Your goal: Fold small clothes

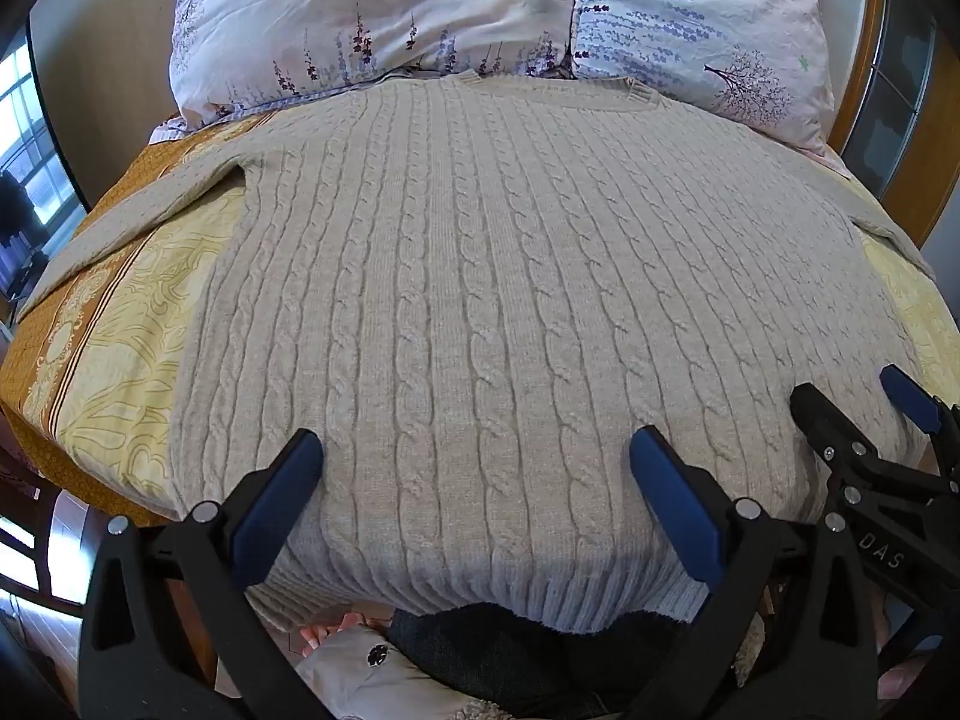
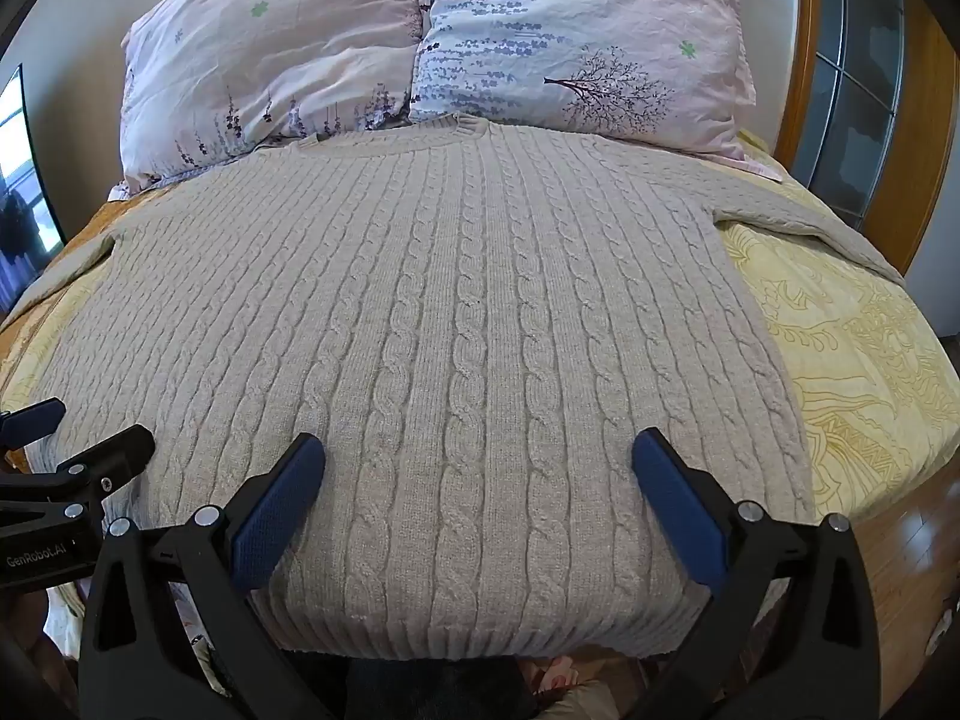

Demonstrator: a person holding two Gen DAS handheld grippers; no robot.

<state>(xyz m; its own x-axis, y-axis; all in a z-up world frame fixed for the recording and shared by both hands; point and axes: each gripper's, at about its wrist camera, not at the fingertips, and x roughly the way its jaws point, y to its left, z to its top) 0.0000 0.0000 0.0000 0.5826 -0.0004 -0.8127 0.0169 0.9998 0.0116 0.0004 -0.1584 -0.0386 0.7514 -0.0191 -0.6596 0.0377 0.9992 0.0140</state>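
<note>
A beige cable-knit sweater (image 1: 480,276) lies flat on the bed, collar toward the pillows, hem toward me, sleeves spread to both sides. It also shows in the right wrist view (image 2: 456,312). My left gripper (image 1: 477,456) is open and empty, hovering over the sweater's lower left part near the hem. My right gripper (image 2: 479,459) is open and empty over the lower right part. Each gripper shows at the edge of the other's view: the right one (image 1: 864,402) and the left one (image 2: 84,426).
Two floral pillows (image 1: 372,18) (image 2: 576,42) lie at the head of the bed. A yellow patterned bedsheet (image 2: 840,348) (image 1: 120,324) covers the bed. A wooden door frame (image 2: 924,120) stands to the right. Wooden floor (image 2: 912,570) lies beside the bed.
</note>
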